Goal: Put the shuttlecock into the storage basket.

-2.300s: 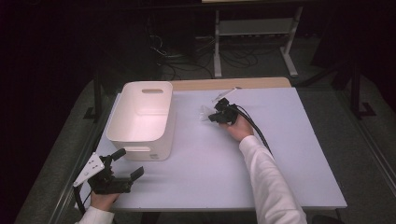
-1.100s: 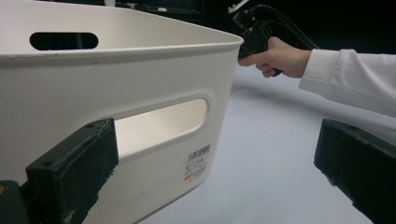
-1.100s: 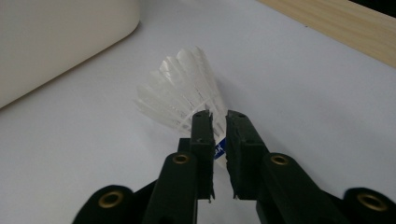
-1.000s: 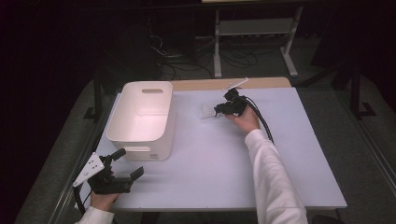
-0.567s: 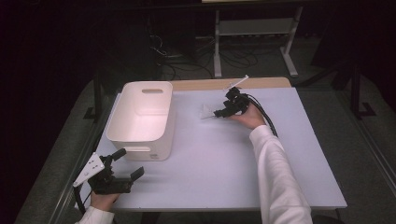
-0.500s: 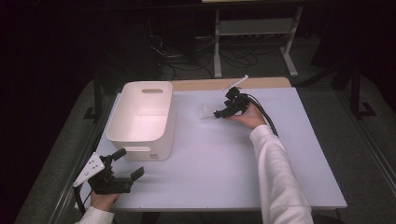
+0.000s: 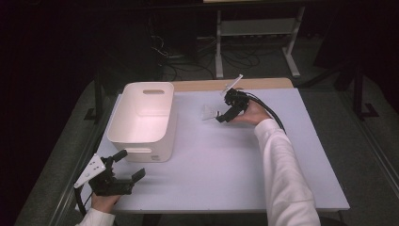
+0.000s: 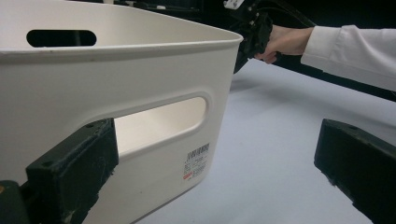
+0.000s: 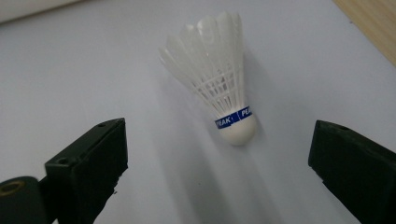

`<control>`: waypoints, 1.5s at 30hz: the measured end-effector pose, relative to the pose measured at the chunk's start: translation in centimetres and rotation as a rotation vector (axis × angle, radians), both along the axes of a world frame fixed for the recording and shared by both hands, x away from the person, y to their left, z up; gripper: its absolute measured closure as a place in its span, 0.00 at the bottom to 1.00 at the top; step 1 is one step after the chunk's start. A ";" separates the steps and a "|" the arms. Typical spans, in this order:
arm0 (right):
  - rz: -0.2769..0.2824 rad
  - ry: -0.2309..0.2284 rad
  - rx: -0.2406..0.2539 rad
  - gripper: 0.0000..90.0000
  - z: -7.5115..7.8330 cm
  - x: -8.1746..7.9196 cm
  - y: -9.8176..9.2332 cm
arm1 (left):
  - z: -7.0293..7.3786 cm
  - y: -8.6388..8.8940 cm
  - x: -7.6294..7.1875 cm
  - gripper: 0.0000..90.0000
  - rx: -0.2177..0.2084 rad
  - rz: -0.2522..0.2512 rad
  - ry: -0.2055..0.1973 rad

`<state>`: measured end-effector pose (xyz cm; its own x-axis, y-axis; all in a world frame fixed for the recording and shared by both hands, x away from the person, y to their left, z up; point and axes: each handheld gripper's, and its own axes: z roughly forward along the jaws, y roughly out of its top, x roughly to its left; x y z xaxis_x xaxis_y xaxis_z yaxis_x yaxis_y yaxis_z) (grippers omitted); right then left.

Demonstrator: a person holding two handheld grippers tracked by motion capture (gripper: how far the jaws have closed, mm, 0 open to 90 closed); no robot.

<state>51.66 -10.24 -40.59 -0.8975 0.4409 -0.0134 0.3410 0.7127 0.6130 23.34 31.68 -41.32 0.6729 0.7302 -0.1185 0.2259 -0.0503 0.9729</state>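
Observation:
A white feather shuttlecock (image 9: 219, 79) with a blue band lies on its side on the pale table, cork end toward my right gripper (image 9: 217, 156). The right jaws have just been opening and now stand wide, one on each side of the cork and clear of it. From above, the shuttlecock (image 7: 209, 112) lies just left of the right gripper (image 7: 221, 117) at the table's far middle. My left gripper (image 7: 129, 165) rests open at the near left corner, its jaws (image 8: 217, 158) pointing at the near wall of a white bin (image 8: 140, 70) and holding nothing.
The white bin (image 7: 143, 117), with handle slots, looks empty and stands on the left half of the table (image 7: 226, 160). A wooden strip (image 7: 263, 84) runs along the far edge. Beyond it, a metal rack (image 7: 254, 28) and cables sit on the dark floor.
The right hand has shifted slightly right and farther from the bin, then settled. The shuttlecock lies on the table in much the same spot. The left gripper has kept still.

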 end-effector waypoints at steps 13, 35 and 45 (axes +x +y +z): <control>0.044 0.008 -0.040 0.10 -1.5 1.6 0.6 | 0.0 0.0 0.0 0.00 -0.009 0.006 -0.007; 0.065 0.052 -0.018 0.41 -2.8 2.7 0.7 | 0.0 0.1 0.0 0.00 -0.008 0.004 -0.007; 0.075 0.028 -0.046 0.58 -3.1 2.7 1.5 | 0.0 0.1 0.0 0.00 -0.010 0.004 -0.007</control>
